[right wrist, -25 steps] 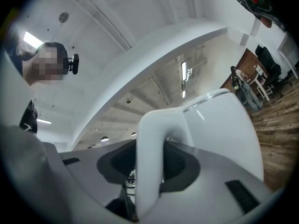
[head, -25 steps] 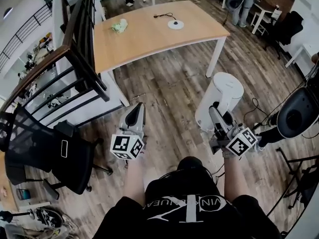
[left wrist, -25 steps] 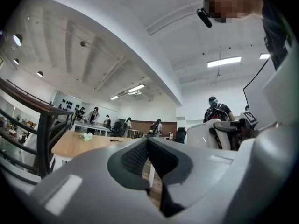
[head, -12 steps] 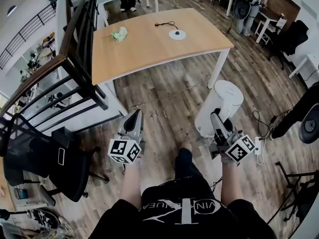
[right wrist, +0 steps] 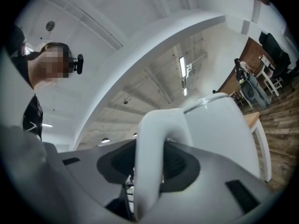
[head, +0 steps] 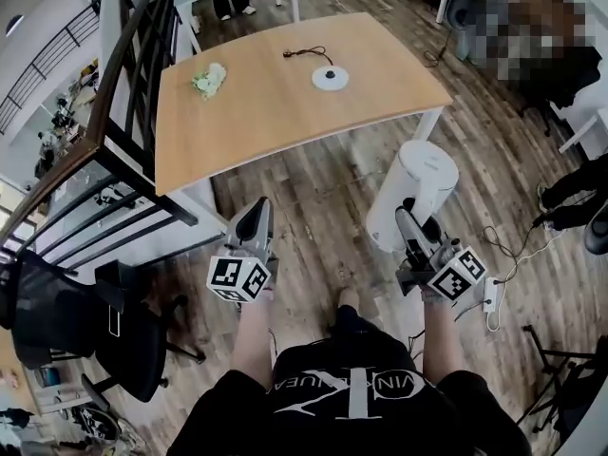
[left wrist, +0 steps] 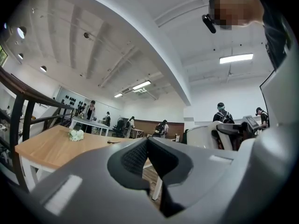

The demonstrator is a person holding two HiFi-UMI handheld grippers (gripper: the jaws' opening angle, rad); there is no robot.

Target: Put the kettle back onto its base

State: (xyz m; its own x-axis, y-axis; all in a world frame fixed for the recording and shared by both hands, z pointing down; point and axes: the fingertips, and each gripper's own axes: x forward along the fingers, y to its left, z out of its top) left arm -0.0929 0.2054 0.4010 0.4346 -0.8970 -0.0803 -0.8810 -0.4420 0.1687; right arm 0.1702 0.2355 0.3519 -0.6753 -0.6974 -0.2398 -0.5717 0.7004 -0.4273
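Right gripper view, tongs (right wrist: 149,160) on kettle handle (right wrist: 152,129), head view, tabletop base (head: 330,78).

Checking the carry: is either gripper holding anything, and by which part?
The right gripper holds the kettle by its handle. The left gripper is shut and empty.

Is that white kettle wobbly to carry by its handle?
Probably stiff: the kettle looks like hard plastic. Held only by its handle in the right gripper, it may swing or tilt. Its smooth handle might slip a little.
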